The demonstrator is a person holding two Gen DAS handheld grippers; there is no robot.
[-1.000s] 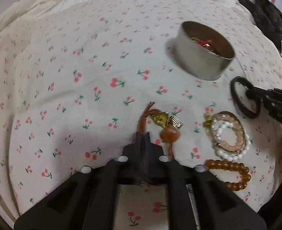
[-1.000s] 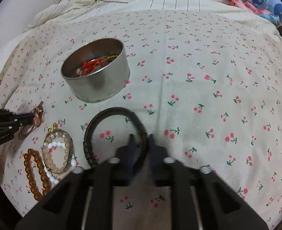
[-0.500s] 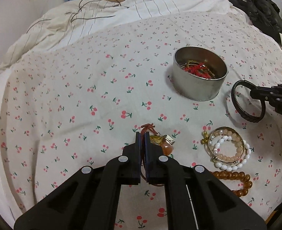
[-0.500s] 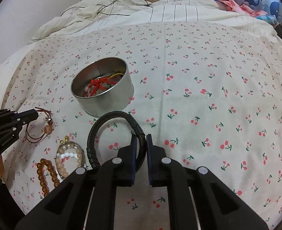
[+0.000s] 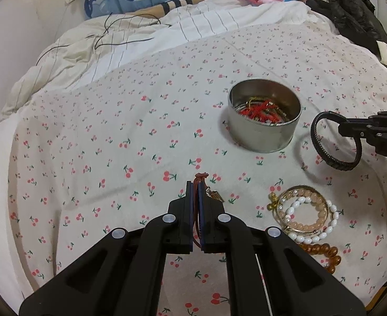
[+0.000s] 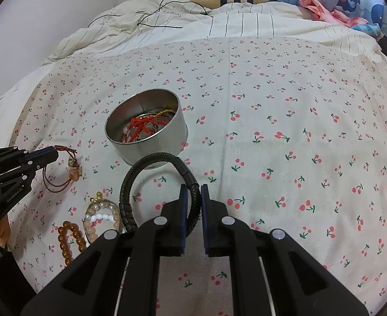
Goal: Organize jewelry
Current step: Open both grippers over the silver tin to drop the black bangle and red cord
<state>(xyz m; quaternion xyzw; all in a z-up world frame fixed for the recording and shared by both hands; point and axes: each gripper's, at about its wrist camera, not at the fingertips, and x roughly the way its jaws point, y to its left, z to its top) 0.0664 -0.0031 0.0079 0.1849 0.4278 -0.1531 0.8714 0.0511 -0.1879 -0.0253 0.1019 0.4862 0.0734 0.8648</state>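
Left tongs (image 5: 196, 184) clamped on brown cord bracelet (image 6: 61, 169), its orange bead visible only from the right, right tongs (image 6: 192, 188) pinching black braided leather bracelet (image 6: 130, 181), both lifted beside round silver tin (image 5: 264, 123) on cherry-print bedsheet (image 5: 114, 144)

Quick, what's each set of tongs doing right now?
Left tongs: closed on the red cord bracelet.
Right tongs: closed on the black bracelet.

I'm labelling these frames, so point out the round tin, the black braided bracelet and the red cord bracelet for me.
round tin (image 6: 164, 146): right wrist view, on its outer wall.
black braided bracelet (image 5: 318, 144): left wrist view, on its left arc.
red cord bracelet (image 6: 52, 187): right wrist view, on the hanging cord loop.
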